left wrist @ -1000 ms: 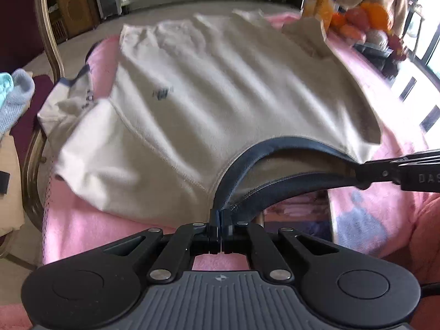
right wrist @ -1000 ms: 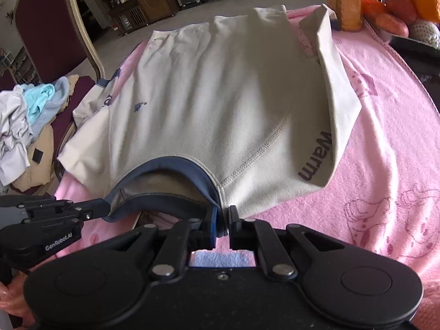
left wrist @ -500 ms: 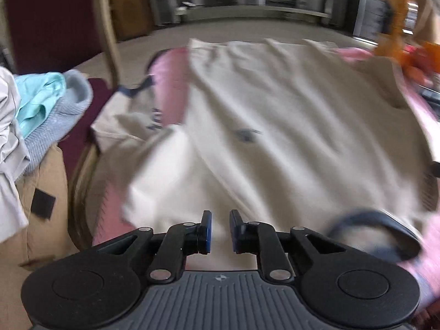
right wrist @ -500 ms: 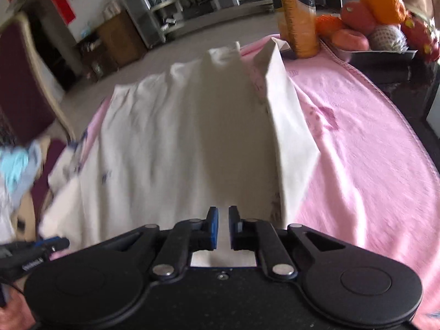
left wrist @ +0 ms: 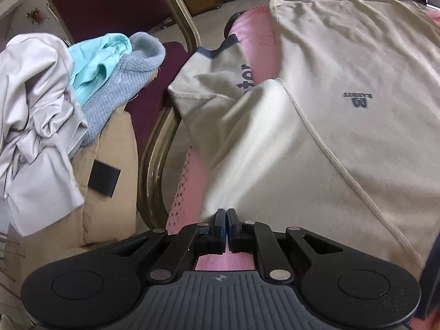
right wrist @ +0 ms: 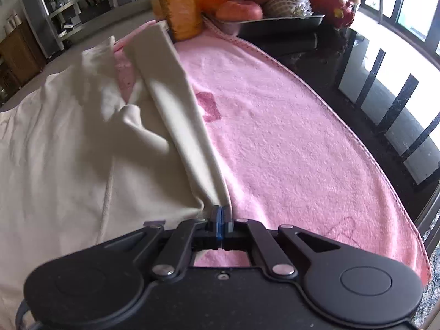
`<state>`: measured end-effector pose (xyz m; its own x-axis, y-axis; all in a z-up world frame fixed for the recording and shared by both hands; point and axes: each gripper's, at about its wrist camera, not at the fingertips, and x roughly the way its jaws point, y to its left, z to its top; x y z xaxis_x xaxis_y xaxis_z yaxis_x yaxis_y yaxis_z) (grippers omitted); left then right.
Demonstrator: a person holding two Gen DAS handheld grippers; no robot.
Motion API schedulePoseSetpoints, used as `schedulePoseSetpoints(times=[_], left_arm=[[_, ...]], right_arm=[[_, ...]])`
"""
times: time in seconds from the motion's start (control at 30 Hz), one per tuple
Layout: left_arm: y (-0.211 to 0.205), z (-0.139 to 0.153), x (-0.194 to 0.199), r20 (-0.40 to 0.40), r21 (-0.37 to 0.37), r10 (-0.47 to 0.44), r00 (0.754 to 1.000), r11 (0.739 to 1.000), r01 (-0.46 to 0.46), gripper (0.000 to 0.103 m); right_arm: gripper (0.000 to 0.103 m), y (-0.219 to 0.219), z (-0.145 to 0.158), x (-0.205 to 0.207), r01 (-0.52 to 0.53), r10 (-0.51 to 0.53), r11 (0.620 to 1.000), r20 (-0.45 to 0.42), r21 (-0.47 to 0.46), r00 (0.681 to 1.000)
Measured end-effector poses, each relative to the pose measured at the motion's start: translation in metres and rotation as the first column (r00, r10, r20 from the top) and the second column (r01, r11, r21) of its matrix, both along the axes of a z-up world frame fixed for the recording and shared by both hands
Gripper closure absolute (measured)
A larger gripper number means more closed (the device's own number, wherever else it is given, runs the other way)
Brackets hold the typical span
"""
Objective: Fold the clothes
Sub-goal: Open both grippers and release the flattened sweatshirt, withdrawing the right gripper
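A cream shirt [left wrist: 343, 126] lies spread flat on a pink towel [right wrist: 288, 137] that covers the tabletop, its small dark chest logo facing up. The left gripper [left wrist: 226, 214] sits at the shirt's left shoulder edge, where the pink towel shows just beside it; its fingers have just been closing and now stand almost together, with the cloth edge right at their tips, though whether they pinch it cannot be told. The shirt's left sleeve [left wrist: 217, 82], with dark lettering and a blue cuff, hangs off the tabletop toward a chair [left wrist: 170, 88]. On that chair's seat lies a pile of clothes [left wrist: 68, 96]: white, turquoise, grey-blue and tan pieces. The right gripper [right wrist: 220, 214] is at the shirt's right edge, its fingers just closed fully together on the folded-over sleeve. Farther along the tabletop stand an orange bottle [right wrist: 178, 2] and a tray of fruit [right wrist: 275, 5].
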<state>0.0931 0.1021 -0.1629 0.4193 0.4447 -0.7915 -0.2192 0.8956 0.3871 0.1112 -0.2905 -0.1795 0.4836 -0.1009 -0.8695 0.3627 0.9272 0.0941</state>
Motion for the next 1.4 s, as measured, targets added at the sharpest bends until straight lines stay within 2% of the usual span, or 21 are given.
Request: schedulePoseSetpoints(times=[0.03,0.1,0.23,0.33,0.4,0.47,0.6,0.7,0.8,0.87,0.97,1.07,1.1,1.13,1.17,1.27,1.4], left_arm=[[-0.001,0.006,-0.003,0.006,-0.025,-0.011,1.0,1.0,0.011,0.092],[-0.006,0.026,-0.01,0.041,-0.081,-0.049,0.998,0.995,0.052,0.09],[-0.018,0.08,-0.017,0.151,-0.194,-0.12,0.981,0.97,0.148,0.084],[-0.029,0.119,-0.006,0.241,-0.261,-0.141,0.96,0.943,0.204,0.078],[-0.039,0.137,0.006,0.289,-0.291,-0.154,0.945,0.926,0.24,0.078],[-0.054,0.144,0.022,0.32,-0.289,-0.171,0.932,0.919,0.268,0.077],[-0.083,0.131,0.064,0.34,-0.278,-0.192,0.921,0.915,0.293,0.073],[-0.1,0.108,0.096,0.317,-0.286,-0.22,0.922,0.905,0.314,0.073],[-0.107,0.084,0.119,0.306,-0.294,-0.255,0.917,0.891,0.345,0.073],[-0.109,0.07,0.13,0.299,-0.302,-0.265,0.917,0.885,0.354,0.073],[-0.111,0.055,0.141,0.282,-0.323,-0.263,0.923,0.88,0.349,0.073],[-0.111,0.045,0.148,0.271,-0.339,-0.252,0.929,0.878,0.337,0.073],[-0.111,0.044,0.149,0.268,-0.34,-0.251,0.93,0.879,0.335,0.073],[-0.112,0.043,0.149,0.262,-0.337,-0.249,0.932,0.882,0.33,0.073],[-0.112,0.043,0.15,0.257,-0.335,-0.247,0.934,0.884,0.326,0.074],[-0.113,0.054,0.14,0.278,-0.332,-0.249,0.928,0.882,0.336,0.074],[-0.119,0.082,0.12,0.34,-0.323,-0.265,0.902,0.868,0.377,0.074]], right_arm=[[0.097,-0.002,0.003,-0.002,0.007,-0.007,1.0,-0.004,0.029,1.0],[0.096,-0.009,0.017,-0.008,0.018,-0.02,0.99,0.016,0.139,1.0],[0.092,-0.014,0.076,-0.011,-0.062,0.022,0.957,0.142,0.284,0.99],[0.076,-0.016,0.126,0.001,-0.162,0.082,0.942,0.269,0.293,0.96],[0.074,-0.017,0.147,0.019,-0.213,0.116,0.935,0.322,0.284,0.94],[0.074,-0.02,0.156,0.045,-0.23,0.122,0.934,0.359,0.274,0.925],[0.074,-0.033,0.144,0.104,-0.192,0.056,0.932,0.399,0.309,0.915],[0.074,-0.047,0.114,0.149,-0.135,-0.011,0.929,0.391,0.345,0.92],[0.073,-0.066,0.08,0.187,-0.068,-0.081,0.916,0.348,0.396,0.934],[0.072,-0.08,0.055,0.205,-0.023,-0.134,0.889,0.309,0.457,0.942],[0.069,-0.094,0.023,0.233,0.007,-0.181,0.829,0.257,0.56,0.949],[0.068,-0.095,0.004,0.252,0.013,-0.183,0.811,0.231,0.585,0.956],[0.07,-0.093,0.0,0.257,0.017,-0.179,0.81,0.219,0.587,0.959],[0.077,-0.091,-0.004,0.26,0.027,-0.181,0.812,0.208,0.582,0.961],[0.093,-0.09,-0.005,0.261,0.038,-0.186,0.821,0.204,0.57,0.961],[0.098,-0.087,0.005,0.244,0.035,-0.2,0.849,0.261,0.527,0.945],[0.098,-0.094,0.047,0.191,-0.014,-0.186,0.893,0.397,0.451,0.899]])
